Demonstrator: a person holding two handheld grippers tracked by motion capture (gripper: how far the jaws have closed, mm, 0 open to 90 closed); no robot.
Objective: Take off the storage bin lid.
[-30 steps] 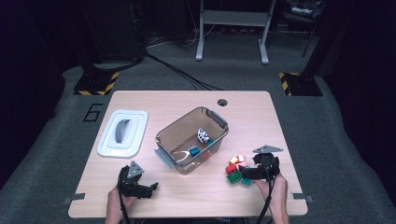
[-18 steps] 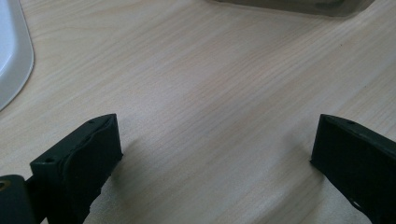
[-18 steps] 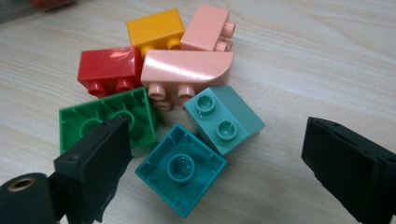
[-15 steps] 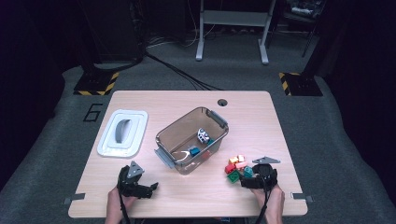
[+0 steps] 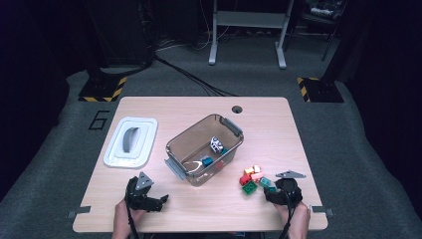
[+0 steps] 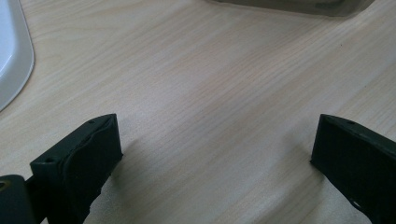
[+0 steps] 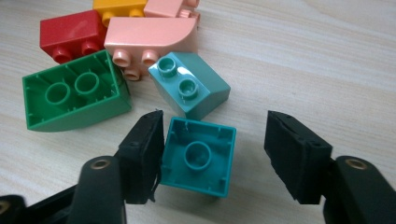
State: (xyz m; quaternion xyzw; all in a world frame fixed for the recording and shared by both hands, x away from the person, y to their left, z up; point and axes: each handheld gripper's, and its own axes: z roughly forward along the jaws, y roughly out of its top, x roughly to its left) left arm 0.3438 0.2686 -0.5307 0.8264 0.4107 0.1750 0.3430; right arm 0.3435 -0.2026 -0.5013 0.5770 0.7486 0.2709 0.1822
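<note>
Lid: I see the white plastic lid with a grey handle (image 5: pixel 130 141) lying flat at 9 o'clock of the table, well apart from both of my hands.
Left gripper: my left gripper (image 6: pixel 217 154) sits at 7 o'clock on the pale wooden table (image 5: pixel 278 124), jaws spread wide with bare wood between them.
Bin: the clear brownish plastic bin (image 5: pixel 205 148) is at the centre, with a few small pieces inside.
Brick pile: red, orange, pink and green bricks (image 7: pixel 116 51) cluster at 5 o'clock, just beside the bin.
Target brick: the teal square brick, hollow side up (image 7: pixel 198 156), lies on the wood touching a light-teal sloped brick (image 7: pixel 191 91).
Right gripper: my right gripper (image 7: pixel 215 156) straddles the teal square brick; its jaws have just been closing. One jaw touches it, the other stands apart, so nothing is pinched yet.
</note>
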